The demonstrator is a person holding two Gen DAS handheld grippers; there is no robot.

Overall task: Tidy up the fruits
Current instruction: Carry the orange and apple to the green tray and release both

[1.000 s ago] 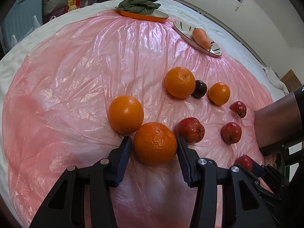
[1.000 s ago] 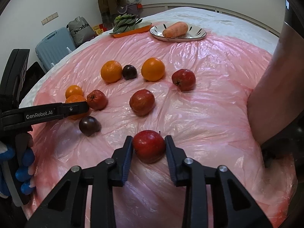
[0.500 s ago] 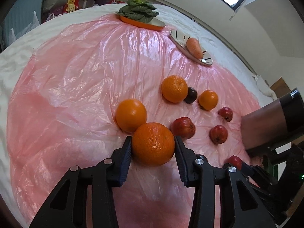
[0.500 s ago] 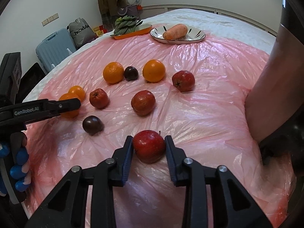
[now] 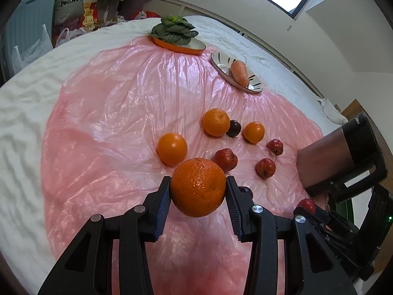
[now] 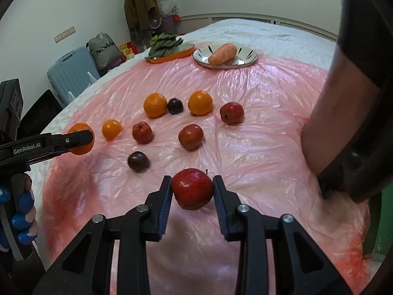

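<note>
My left gripper (image 5: 198, 191) is shut on a large orange (image 5: 198, 186) and holds it above the pink plastic sheet (image 5: 110, 123). My right gripper (image 6: 192, 190) is shut on a red apple (image 6: 192, 188), lifted just over the sheet. The left gripper with its orange also shows at the left of the right wrist view (image 6: 81, 139). On the sheet lie three more oranges (image 6: 155, 105) (image 6: 200, 103) (image 6: 111, 129), three red apples (image 6: 231, 113) (image 6: 190, 136) (image 6: 142, 132) and two dark plums (image 6: 175, 105) (image 6: 138, 161).
A silver plate (image 6: 248, 57) with a carrot (image 6: 223, 53) and an orange tray (image 6: 172, 57) with leafy greens (image 6: 163, 45) stand at the far edge. White bedding (image 5: 24, 78) surrounds the sheet. A suitcase (image 6: 71, 73) and bags stand beyond.
My left gripper has closed on the large orange and lifted it off the sheet. My right gripper has raised the red apple slightly.
</note>
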